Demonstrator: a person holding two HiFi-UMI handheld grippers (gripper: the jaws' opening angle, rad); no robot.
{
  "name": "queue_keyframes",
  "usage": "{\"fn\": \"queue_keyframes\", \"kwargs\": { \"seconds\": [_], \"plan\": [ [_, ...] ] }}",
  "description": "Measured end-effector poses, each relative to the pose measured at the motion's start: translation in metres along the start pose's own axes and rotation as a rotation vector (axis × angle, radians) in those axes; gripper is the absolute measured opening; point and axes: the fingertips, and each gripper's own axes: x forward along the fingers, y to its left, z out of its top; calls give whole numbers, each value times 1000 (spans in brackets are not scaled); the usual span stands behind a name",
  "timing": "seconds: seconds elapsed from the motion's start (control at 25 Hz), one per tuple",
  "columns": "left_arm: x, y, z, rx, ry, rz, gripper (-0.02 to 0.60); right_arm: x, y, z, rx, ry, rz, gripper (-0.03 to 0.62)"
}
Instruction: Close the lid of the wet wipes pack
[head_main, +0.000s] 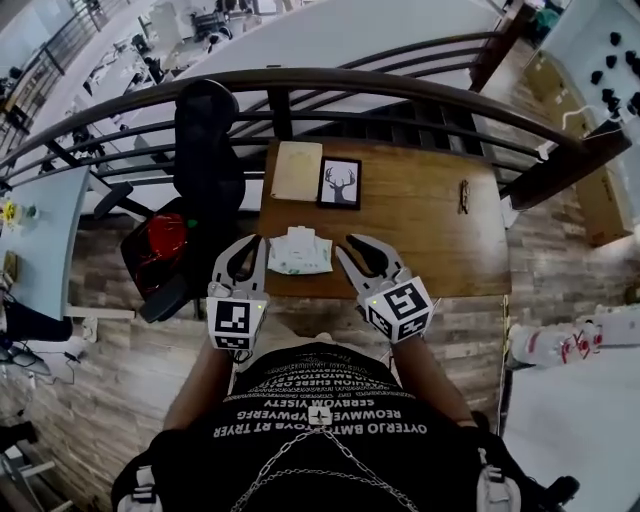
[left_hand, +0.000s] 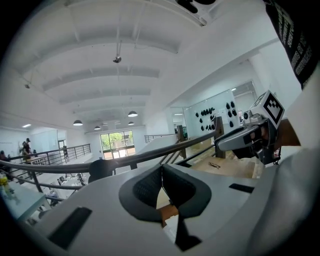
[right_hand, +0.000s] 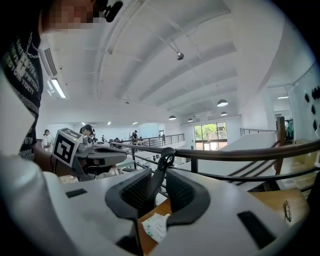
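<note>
Right now the wet wipes pack (head_main: 299, 252) lies flat on the wooden table (head_main: 420, 235), close to the near edge and squarely in front of the person, with a gripper on either side of it. The left gripper (head_main: 252, 243) sits just beside the pack's left edge; in the left gripper view its jaws meet at the tips with nothing between them. The right gripper (head_main: 356, 245) is just beside the pack's right edge, its jaws standing a narrow gap apart and pressing on nothing. The right gripper view shows a corner of the pack low on the table beneath that gap, not between the pads. From the head view the pack is too small to tell whether its lid is up or down. Further back on the table a framed deer picture (head_main: 340, 183) lies next to a pale board (head_main: 297, 170), and a pair of glasses (head_main: 464, 195) rests well apart, toward the right end. A black chair (head_main: 208, 150) stands off the table's left side, in front of the dark railing (head_main: 350, 80)
</note>
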Motion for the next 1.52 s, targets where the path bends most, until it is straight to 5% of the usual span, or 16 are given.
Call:
{"fn": "queue_keyframes", "kwargs": {
  "seconds": [0.48, 1.04, 1.52],
  "plan": [
    [20, 16, -16, -7, 11, 4, 28, 32, -5, -21, 55, 41, 1, 94],
    [76, 59, -13, 8, -5, -109, 28, 108, -22, -48, 81, 159, -27, 101],
    [112, 86, -63, 0, 84, -166, 28, 156, -40, -132, 163, 326, -15, 137]
  ]
}}
